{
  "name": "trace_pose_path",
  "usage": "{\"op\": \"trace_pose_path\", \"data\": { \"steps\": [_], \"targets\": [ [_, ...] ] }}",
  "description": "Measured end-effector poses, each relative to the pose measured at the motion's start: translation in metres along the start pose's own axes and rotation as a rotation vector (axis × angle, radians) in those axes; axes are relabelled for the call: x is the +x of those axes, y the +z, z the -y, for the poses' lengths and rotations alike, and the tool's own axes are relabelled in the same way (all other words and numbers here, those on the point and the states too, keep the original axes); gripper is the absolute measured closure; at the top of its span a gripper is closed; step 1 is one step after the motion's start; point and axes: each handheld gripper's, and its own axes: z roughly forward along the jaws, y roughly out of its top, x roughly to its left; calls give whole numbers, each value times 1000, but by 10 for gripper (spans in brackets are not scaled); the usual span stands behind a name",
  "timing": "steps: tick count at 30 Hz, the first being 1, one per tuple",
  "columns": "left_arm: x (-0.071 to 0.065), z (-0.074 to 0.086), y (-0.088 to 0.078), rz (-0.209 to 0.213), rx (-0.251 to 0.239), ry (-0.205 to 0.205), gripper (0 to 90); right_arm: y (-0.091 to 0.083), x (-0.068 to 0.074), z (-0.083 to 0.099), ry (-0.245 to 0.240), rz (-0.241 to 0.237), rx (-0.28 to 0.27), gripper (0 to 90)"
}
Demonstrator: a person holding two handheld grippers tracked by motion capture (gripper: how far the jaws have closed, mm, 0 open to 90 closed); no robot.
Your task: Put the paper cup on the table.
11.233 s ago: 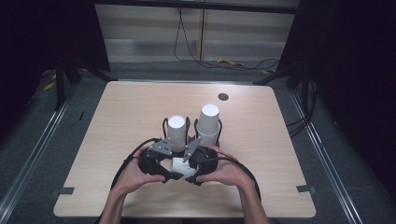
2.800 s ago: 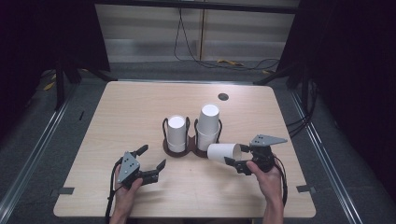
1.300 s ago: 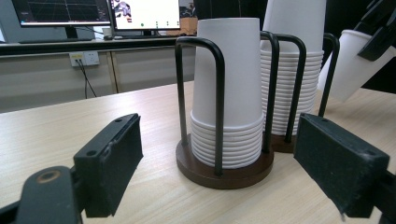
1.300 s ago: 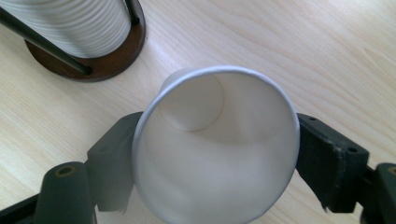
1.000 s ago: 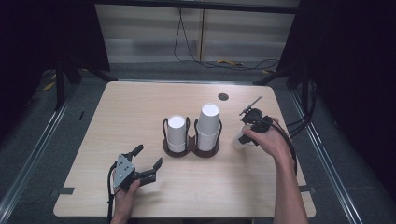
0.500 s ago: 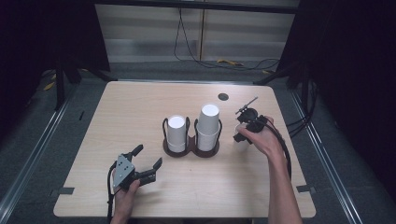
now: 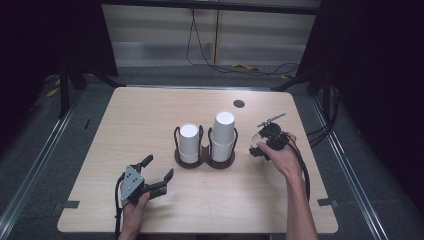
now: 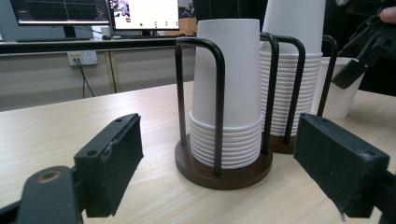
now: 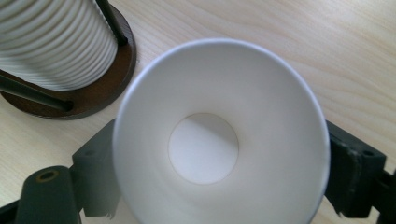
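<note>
A dark wooden holder (image 7: pixel 205 160) with black wire loops carries two stacks of white paper cups, a shorter one (image 7: pixel 189 142) and a taller one (image 7: pixel 223 132). Just right of the taller stack, my right gripper (image 7: pixel 263 145) is shut on a single white paper cup (image 7: pixel 255 142) held upright, mouth up. In the right gripper view the cup (image 9: pixel 219 140) sits between the jaws of my right gripper (image 9: pixel 224 175), beside the holder base (image 9: pixel 93 98). My left gripper (image 7: pixel 159 166) stands open near the front left, aimed at the shorter stack (image 8: pixel 229 93); the single cup (image 8: pixel 338 100) shows beyond the taller stack (image 8: pixel 292 70).
A small dark round spot (image 7: pixel 239 103) marks the table's far side. Bare wood (image 7: pixel 140 120) stretches left of the holder and along the front edge. Monitors (image 8: pixel 93 11) stand on a desk behind the table. Dark floor and rails surround the table.
My right gripper has come a little nearer and lower with the cup, settling beside the taller stack. The left gripper has not moved.
</note>
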Motion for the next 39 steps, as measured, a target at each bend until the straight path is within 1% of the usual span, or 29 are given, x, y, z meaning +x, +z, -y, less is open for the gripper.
{"op": "trace_pose_path", "data": {
  "steps": [4, 5, 6, 7, 9, 10, 12, 14, 16, 18, 19, 20, 22, 23, 24, 25, 26, 27, 29, 31, 33, 34, 36, 37, 39],
  "targets": [
    [0, 0, 0, 0, -1, -1, 156, 2, -1, 9, 33, -6, -27, 145],
    [0, 0, 0, 0, 0, -1, 156, 2, -1, 11, 35, -5, -39, 144],
    [0, 0, 0, 0, 0, -1, 156, 1, -1, 13, 53, -7, -44, 139],
    [0, 0, 0, 0, 0, 0, 155, 1, -1, 15, 58, -8, -50, 134],
    [0, 0, 0, 0, -1, 3, 156, 1, 0, 20, 69, -31, -72, 142],
    [0, 0, 0, -1, -1, 2, 156, 1, 0, 22, 76, -32, -80, 142],
    [0, 0, 0, -1, 1, -2, 156, -1, 1, 28, 96, -11, -112, 136],
    [0, 0, 0, -2, 0, -3, 156, -2, 0, 32, 108, -10, -130, 136],
    [0, 0, 0, -3, 1, -3, 156, -2, 0, 37, 138, -17, -151, 136],
    [0, 0, 0, -5, 0, -5, 156, -3, 1, 42, 165, -3, -177, 136],
    [1, 0, 0, -5, 5, 0, 156, -3, 2, 44, 171, 3, -186, 135],
    [0, 0, 0, -6, 1, -5, 156, -3, 4, 48, 183, 8, -206, 135],
    [0, 0, 0, -6, 2, -4, 156, -4, 6, 54, 214, 1, -245, 135],
    [0, 0, 0, -7, 2, -4, 156, -5, 7, 56, 221, 6, -259, 134],
    [0, 0, 0, -7, 2, -4, 156, -5, 9, 59, 227, 12, -263, 135],
    [0, 0, 0, -7, 2, -4, 156, -5, 10, 60, 228, 26, -260, 136],
    [0, 0, 0, -7, 2, -4, 156, -6, 12, 63, 237, 49, -270, 135],
    [0, 0, 0, -12, 2, -7, 156, -7, 14, 64, 241, 56, -276, 135],
    [0, 0, 0, -10, 6, 2, 156, -9, 17, 69, 252, 56, -302, 133],
    [0, 0, 0, -15, 4, -8, 156, -9, 21, 73, 263, 66, -317, 134],
    [1, 0, 0, -6, 7, -4, 156, -11, 26, 78, 264, 82, -342, 134],
    [0, 0, 0, -21, 1, -13, 156, -12, 29, 80, 269, 94, -353, 134],
    [0, 0, 0, -18, 2, -10, 156, -14, 35, 84, 279, 124, -381, 134],
    [0, 0, 0, -8, 2, -11, 156, -16, 39, 87, 283, 130, -399, 133],
    [0, 0, 0, -11, 4, -4, 155, -17, 46, 92, 278, 130, -446, 132]
  ]
}}
